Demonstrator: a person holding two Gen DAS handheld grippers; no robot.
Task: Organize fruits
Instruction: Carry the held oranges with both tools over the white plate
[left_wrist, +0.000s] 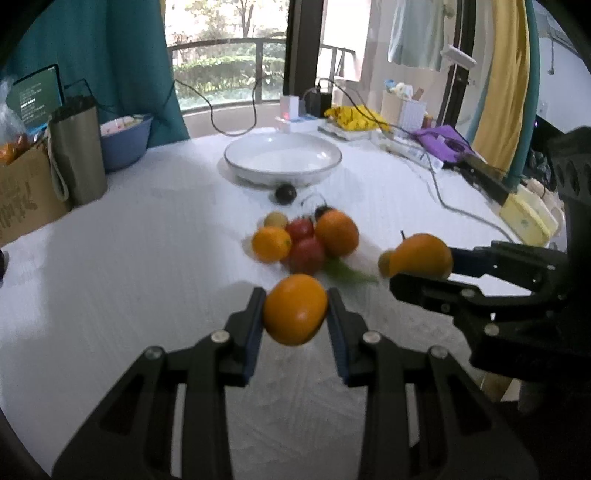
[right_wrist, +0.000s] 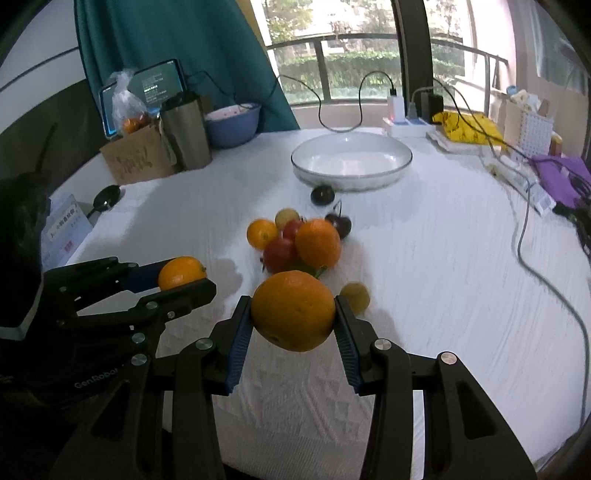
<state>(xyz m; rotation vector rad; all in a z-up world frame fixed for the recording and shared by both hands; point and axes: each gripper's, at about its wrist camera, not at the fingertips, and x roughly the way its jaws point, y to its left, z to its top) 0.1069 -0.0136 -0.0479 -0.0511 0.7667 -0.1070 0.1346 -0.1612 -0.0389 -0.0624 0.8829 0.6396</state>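
Left wrist view showed the left hand-held gripper clamped on a small orange at the lower centre of the frame, lifted clear of the white counter. At the right edge of that frame, the right hand-held gripper pinched a larger orange from the sides. In the right wrist view, this large orange filled the gap between the blue pads, held off the cloth, while the left hand-held gripper appeared at the left with its small orange.

Both fruits seemed to be held aloft so they could travel over the remaining pile of oranges and red fruits in mid-frame without knocking it. A wide white bowl stood beyond the pile, near the top centre, with no fruit inside it, and was probably the destination. One dark round fruit lay just in front of the bowl, and a small yellowish fruit sat on the counter just beside the right pad.
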